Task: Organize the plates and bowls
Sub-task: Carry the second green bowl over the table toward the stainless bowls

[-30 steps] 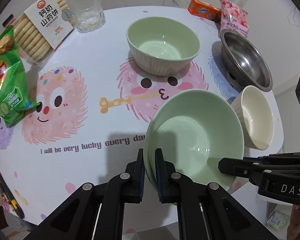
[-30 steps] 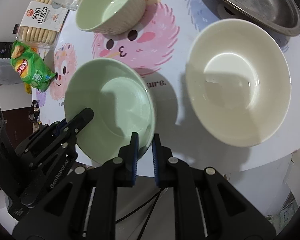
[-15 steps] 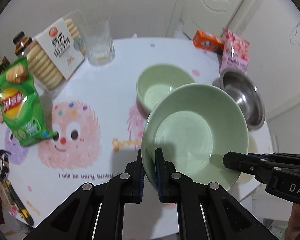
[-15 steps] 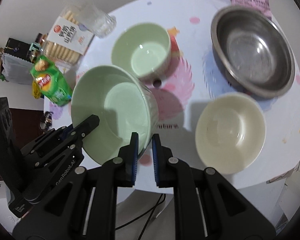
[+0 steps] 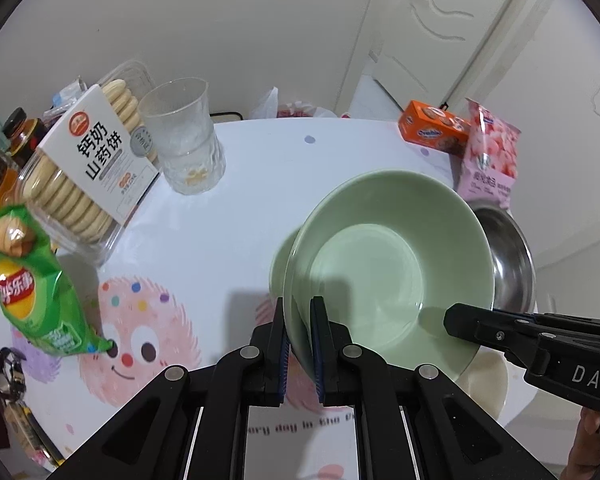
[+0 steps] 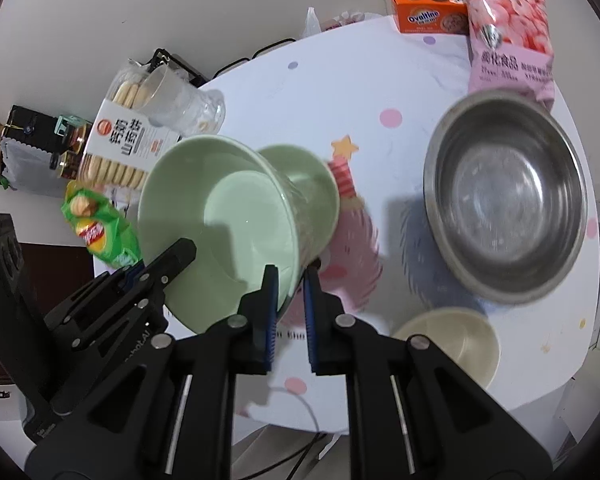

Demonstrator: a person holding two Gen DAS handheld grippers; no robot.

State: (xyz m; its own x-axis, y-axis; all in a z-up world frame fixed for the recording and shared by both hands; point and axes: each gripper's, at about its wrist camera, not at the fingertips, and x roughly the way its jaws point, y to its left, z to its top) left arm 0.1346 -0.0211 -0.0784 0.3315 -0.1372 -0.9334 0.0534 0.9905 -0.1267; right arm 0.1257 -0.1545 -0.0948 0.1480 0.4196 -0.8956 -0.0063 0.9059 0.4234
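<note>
Trouble, if it comes, will come from the grip: the shallow green bowl (image 5: 388,264) hangs tilted in the air over the table (image 5: 260,184), pinched only at its rim from two sides, and if one holder pulls or twists out of step with the other, the glazed edge could slide out of the pads. It could then drop onto the deeper green bowl (image 6: 312,184), which sits on the table directly behind and below it, and chip both. The left gripper (image 5: 299,344) is clamped narrowly on the near rim, one finger inside the bowl and one outside. The right gripper (image 6: 287,300) is closed the same way on the rim at the other side, reaching in low and nearly level. Both tools point forward and slightly down from the table's near edge. A steel bowl (image 6: 504,196) and a cream bowl (image 6: 448,340) stand off to the right, clear of the carried one. To me, the lowering looks risky, as the tilt hides the lower bowl's mouth from the left side.
</note>
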